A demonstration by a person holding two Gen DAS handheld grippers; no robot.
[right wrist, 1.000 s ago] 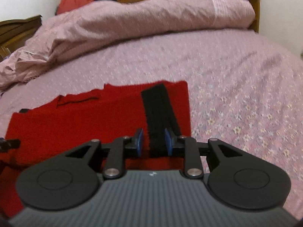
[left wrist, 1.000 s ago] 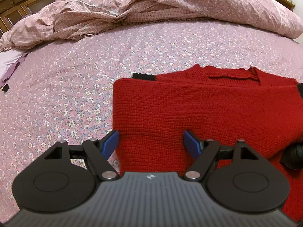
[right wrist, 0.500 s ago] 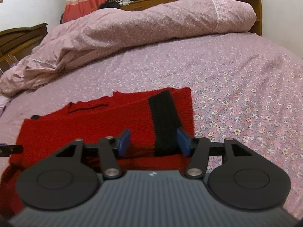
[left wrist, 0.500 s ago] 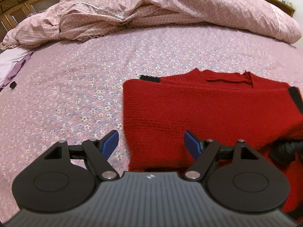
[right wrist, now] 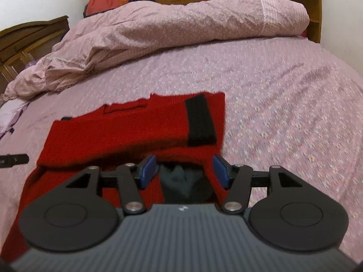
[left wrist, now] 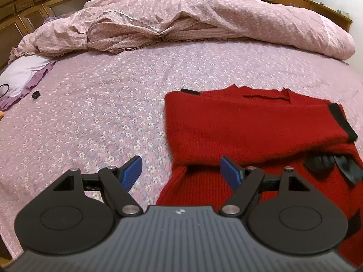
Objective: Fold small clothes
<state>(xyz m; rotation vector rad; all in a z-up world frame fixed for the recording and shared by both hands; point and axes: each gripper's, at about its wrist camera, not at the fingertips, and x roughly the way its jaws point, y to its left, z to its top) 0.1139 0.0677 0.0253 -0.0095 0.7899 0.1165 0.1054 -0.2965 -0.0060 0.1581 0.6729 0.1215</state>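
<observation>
A red knitted sweater (left wrist: 249, 127) with black cuffs lies on the floral pink bedsheet (left wrist: 102, 113), its sleeve folded across the body. My left gripper (left wrist: 181, 172) is open and empty, low at the sweater's left edge. In the right wrist view the sweater (right wrist: 118, 131) shows a black cuff (right wrist: 199, 120) at its right end. My right gripper (right wrist: 185, 170) is open and empty above the sweater's near right part, where dark cloth (right wrist: 183, 183) lies between the fingers.
A rumpled pink duvet (left wrist: 192, 20) is heaped along the far side of the bed. A wooden headboard (left wrist: 27, 2) stands at the left. A lilac cloth (left wrist: 20, 74) and a small black object (left wrist: 35, 94) lie at the left edge.
My right gripper has opened and let go of the black cuff. Both grippers have drawn back toward me, and the sleeve now lies flat across the sweater.
</observation>
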